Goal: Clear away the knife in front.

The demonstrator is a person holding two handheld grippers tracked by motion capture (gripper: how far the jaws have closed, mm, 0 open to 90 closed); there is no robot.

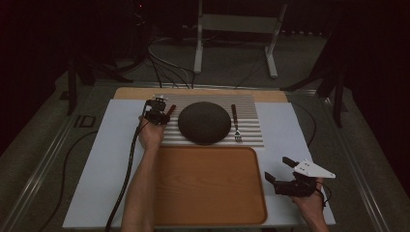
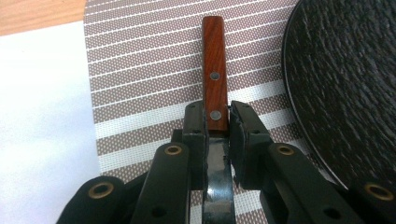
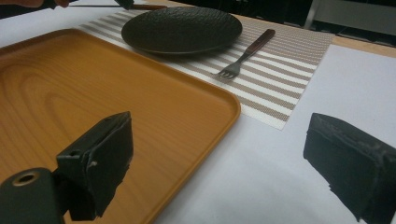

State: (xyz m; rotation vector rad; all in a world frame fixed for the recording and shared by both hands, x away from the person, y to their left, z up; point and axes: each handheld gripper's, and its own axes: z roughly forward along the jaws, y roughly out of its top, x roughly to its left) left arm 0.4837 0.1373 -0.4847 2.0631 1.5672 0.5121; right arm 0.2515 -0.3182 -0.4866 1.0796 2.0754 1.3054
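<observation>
The step in hand is the pick-up of the knife point(image 2: 214, 70): the left claw point(image 2: 217, 122) is closed on it, its two black pads pressing the knife from both sides just where the wooden handle meets the metal blade. The knife lies on the striped placemat point(image 2: 140, 93) near the far left part of the table point(image 1: 111, 159), just left of the dark plate point(image 2: 345, 84), with its handle pointing away from the hand. In the high view the left claw point(image 1: 159, 113) sits at the left edge of the placemat and hides most of the knife.

The knife has a reddish-brown wooden handle with two metal rivets, and a dark, shiny blade that runs back under the claw (its tip I cannot see). It seems to lie flat on the mat, though from this angle I cannot tell if it is already a little raised.

I judge that the next move calls for a straight lift, keeping the grip firm because the hold is narrow and the handle may tip down, and then a carry toward the near side, perhaps to the empty wooden tray point(image 1: 208, 183).

The right claw point(image 1: 283, 171) stands wide open and holds nothing, near the table's right near corner beside the tray. The fork point(image 3: 245, 52) lies untouched on the mat, right of the plate.
</observation>
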